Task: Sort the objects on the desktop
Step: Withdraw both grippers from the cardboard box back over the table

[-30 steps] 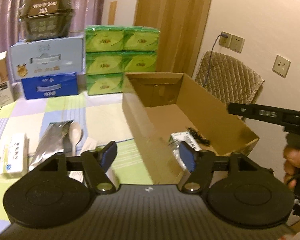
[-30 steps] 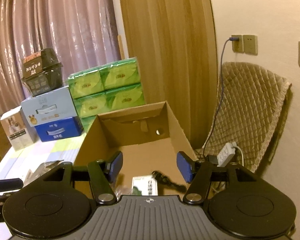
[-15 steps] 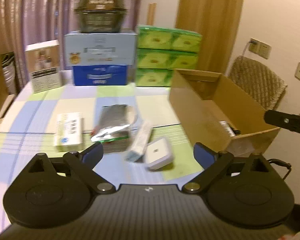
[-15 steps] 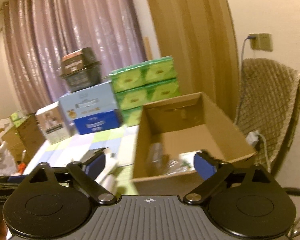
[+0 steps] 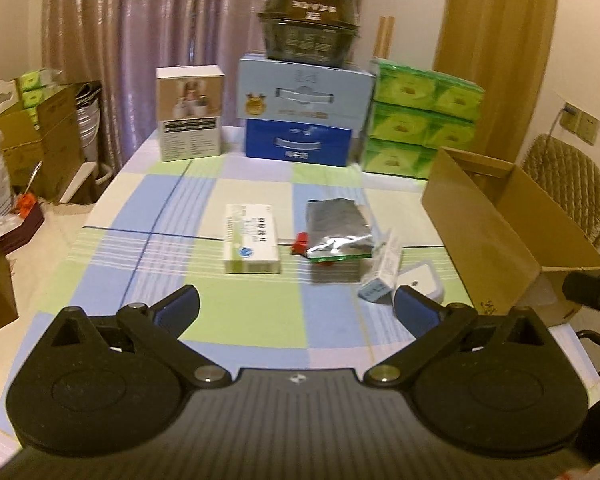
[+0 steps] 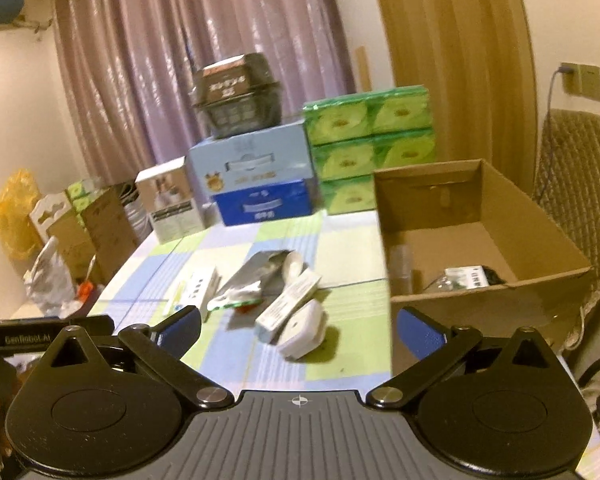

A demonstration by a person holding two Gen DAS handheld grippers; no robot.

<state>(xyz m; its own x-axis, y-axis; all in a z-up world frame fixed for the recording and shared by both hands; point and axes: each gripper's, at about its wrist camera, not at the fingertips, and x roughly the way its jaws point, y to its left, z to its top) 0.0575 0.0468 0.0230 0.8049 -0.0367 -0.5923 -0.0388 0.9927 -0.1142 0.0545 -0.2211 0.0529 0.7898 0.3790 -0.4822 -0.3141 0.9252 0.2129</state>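
Cardboard box (image 6: 480, 240) sits right of frame; my left tool (image 5: 296, 306) and right tool (image 6: 298, 326) gape empty. White charger (image 6: 304, 326) overlaps slim carton (image 6: 288, 304) mid-frame; I risk dragging both.

The bench (image 5: 256, 312) is covered by a smooth checked cloth in blue, green and white, matt in finish. A crinkled silver foil pouch (image 5: 336, 228) with a glossy, reflective face is seen on it, beside a flat white-and-green paperboard carton (image 5: 252, 244) of slight sheen and a small white device of smooth plastic (image 5: 420, 280). The open brown box (image 6: 480, 248) is made of matt corrugated cardboard. The green tissue packs (image 5: 420, 120) are wrapped in shiny plastic film. Matt black plastic forms the left claw (image 5: 296, 308) and right claw (image 6: 298, 328), with blue pads (image 6: 418, 334) and bright metal pivot pins. A quilted beige fabric is draped over the chair (image 6: 576, 184).
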